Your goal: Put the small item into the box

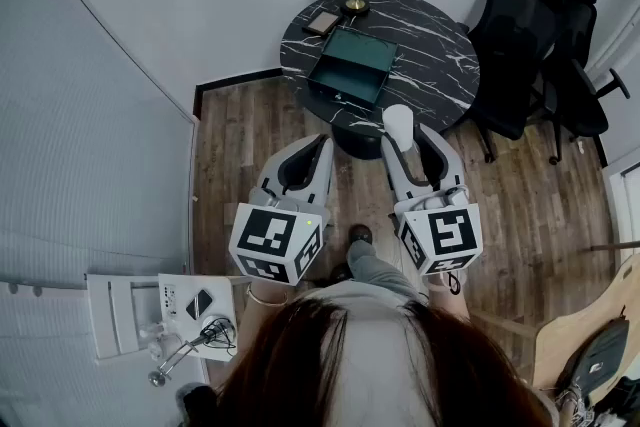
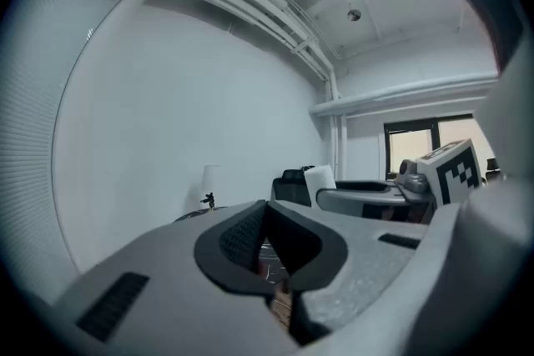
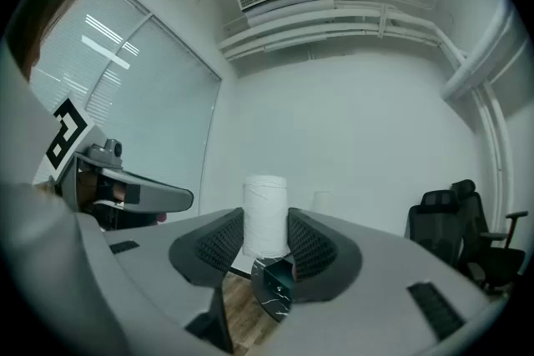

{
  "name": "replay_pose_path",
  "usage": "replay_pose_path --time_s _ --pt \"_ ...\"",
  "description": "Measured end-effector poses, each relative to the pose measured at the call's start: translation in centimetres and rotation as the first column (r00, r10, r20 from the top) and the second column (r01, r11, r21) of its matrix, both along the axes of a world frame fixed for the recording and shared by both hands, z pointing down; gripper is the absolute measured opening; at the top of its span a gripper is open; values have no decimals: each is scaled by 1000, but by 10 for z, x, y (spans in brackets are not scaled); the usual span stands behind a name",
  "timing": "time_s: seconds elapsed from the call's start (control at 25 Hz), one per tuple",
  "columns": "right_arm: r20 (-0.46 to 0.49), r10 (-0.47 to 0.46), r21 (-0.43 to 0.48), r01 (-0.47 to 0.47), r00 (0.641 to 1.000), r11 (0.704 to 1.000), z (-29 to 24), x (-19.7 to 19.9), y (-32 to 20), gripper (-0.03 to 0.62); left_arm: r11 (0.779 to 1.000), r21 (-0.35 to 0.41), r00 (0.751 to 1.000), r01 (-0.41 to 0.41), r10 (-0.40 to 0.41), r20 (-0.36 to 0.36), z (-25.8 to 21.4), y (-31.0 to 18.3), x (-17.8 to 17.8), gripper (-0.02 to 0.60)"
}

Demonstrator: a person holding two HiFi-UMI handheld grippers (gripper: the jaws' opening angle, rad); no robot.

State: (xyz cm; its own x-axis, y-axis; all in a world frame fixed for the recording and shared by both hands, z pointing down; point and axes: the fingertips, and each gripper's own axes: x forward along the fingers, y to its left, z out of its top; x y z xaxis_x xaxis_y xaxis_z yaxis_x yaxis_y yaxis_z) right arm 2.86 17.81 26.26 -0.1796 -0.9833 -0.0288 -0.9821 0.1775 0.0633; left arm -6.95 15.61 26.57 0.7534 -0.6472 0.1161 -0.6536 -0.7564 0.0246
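A white cylinder (image 1: 398,123) stands upright between the pads of my right gripper (image 1: 400,140), which is shut on it. The right gripper view shows the same cylinder (image 3: 265,215) pinched between the two dark pads, with my right gripper (image 3: 265,244) held above the floor. Ahead, an open dark green box (image 1: 352,67) rests on a round black marble table (image 1: 430,45). My left gripper (image 1: 318,145) hovers beside the right one, short of the table. Its jaws (image 2: 269,253) are drawn together with nothing in them.
A brass stand (image 1: 353,1) with a white shade and a small framed item (image 1: 322,22) sit at the table's far edge. Black office chairs (image 1: 540,35) crowd the right side. A white unit (image 1: 160,315) with small things stands at lower left. The floor is wood.
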Motion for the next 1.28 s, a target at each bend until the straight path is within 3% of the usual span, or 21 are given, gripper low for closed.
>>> replay_pose_path --time_s 0.72,1.28 --pt "26 -45 -40 46 999 998 10 48 -76 181 999 -32 1000 13 -13 13 8 -78 58 8" --pt "34 -116 -57 118 993 991 16 70 -143 181 995 -35 995 94 -93 30 6 -149 77 8"
